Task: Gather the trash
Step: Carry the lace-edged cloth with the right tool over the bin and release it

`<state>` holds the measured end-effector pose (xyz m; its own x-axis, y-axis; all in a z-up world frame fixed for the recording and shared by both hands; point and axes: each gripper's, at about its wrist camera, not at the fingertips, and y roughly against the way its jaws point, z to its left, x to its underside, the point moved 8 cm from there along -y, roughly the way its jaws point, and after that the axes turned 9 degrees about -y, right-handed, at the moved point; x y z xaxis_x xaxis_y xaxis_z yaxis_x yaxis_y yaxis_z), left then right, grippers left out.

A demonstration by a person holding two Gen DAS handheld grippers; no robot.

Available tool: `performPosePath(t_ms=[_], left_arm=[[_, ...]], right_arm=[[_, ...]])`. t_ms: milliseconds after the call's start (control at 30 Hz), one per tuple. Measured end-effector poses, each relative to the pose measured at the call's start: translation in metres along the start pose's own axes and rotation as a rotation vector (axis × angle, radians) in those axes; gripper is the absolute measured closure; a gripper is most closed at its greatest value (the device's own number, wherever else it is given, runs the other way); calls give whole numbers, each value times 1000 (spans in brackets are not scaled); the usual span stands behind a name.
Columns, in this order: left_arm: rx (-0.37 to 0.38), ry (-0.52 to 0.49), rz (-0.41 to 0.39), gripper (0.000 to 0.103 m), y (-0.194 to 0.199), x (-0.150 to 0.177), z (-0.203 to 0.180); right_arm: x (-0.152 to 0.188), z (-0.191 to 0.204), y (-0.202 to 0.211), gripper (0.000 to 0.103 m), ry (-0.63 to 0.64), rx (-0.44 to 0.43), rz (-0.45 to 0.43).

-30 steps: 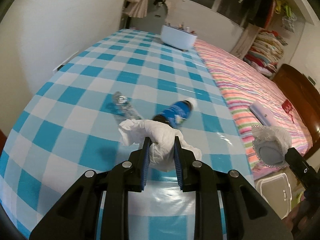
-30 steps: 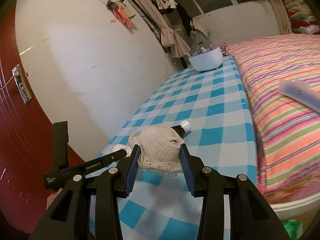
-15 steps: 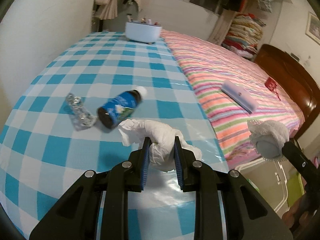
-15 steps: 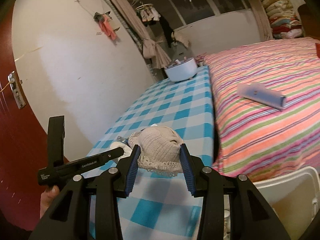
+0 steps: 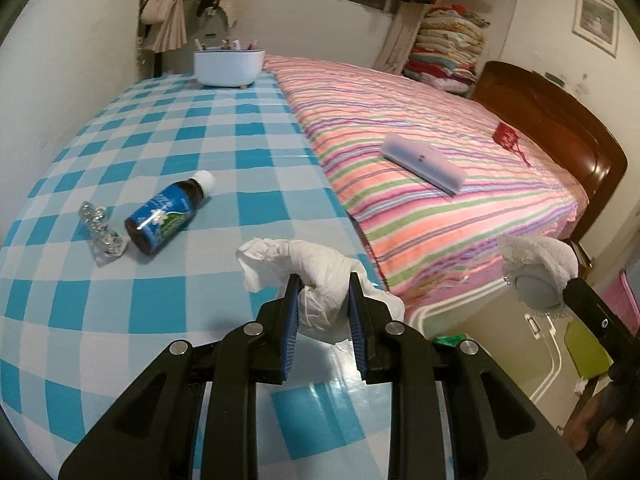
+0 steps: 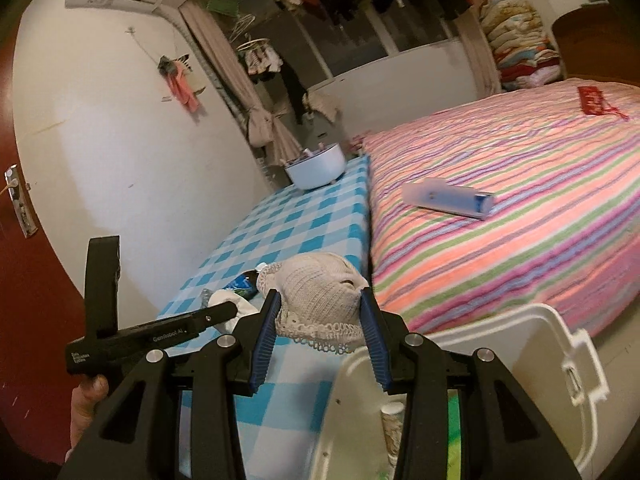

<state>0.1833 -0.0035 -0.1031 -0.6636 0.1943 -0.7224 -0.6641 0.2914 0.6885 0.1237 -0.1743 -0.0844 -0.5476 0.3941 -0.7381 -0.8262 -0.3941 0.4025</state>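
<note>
Bed [image 5: 420, 148] with striped cover fills the 1–3 o'clock side of the left wrist view; checked table [image 5: 168, 152] takes 9–12 o'clock, butted against the bed. White bin [image 6: 532, 364] sits on the floor at the table's near corner, open, at 5 o'clock in the right wrist view, a paper cup [image 6: 392, 424] already inside (a green liner or wrapper too, can't tell which).

Right gripper [image 6: 322, 322] is clamped on a lacy cloth pad [image 6: 320, 296], jaws pressing it from both sides, held over the bin's near rim. Left gripper [image 5: 323, 312] is clenched on a crumpled white tissue [image 5: 320, 268], over the table's near edge, bin rim just showing below at 4 o'clock.

Still lying on the table at 10 o'clock from the left gripper: a brown bottle [image 5: 168, 216] with blue label, on its side, long axis running 1-to-7 o'clock, cap pointing away; touching or just beside its base, a crumpled foil wrapper [image 5: 100, 232]. White tub [image 5: 229, 65] stands at the far end, 12 o'clock.

Key relation: bin lies down and to the right of both grippers; the right one is nearer, likely drops first. Left needs to swing toward 4 o'clock past the table edge. Bottle and wrapper are nearer the left hand for the next pick.
</note>
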Motion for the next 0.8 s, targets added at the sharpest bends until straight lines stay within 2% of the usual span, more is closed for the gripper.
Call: performPosePath(t_ms=[200, 300, 533, 800], left_arm=[[18, -33, 6, 80, -1, 4, -17], [26, -48, 10, 80, -3, 5, -25], [44, -82, 15, 80, -5, 7, -43], [58, -115, 26, 80, -10, 11, -58]], right_arm=[[8, -18, 25, 62, -28, 53, -50], [10, -21, 32, 62, 2, 94, -69], [7, -18, 34, 62, 40, 114, -99], [3, -28, 41, 62, -3, 114, -132]])
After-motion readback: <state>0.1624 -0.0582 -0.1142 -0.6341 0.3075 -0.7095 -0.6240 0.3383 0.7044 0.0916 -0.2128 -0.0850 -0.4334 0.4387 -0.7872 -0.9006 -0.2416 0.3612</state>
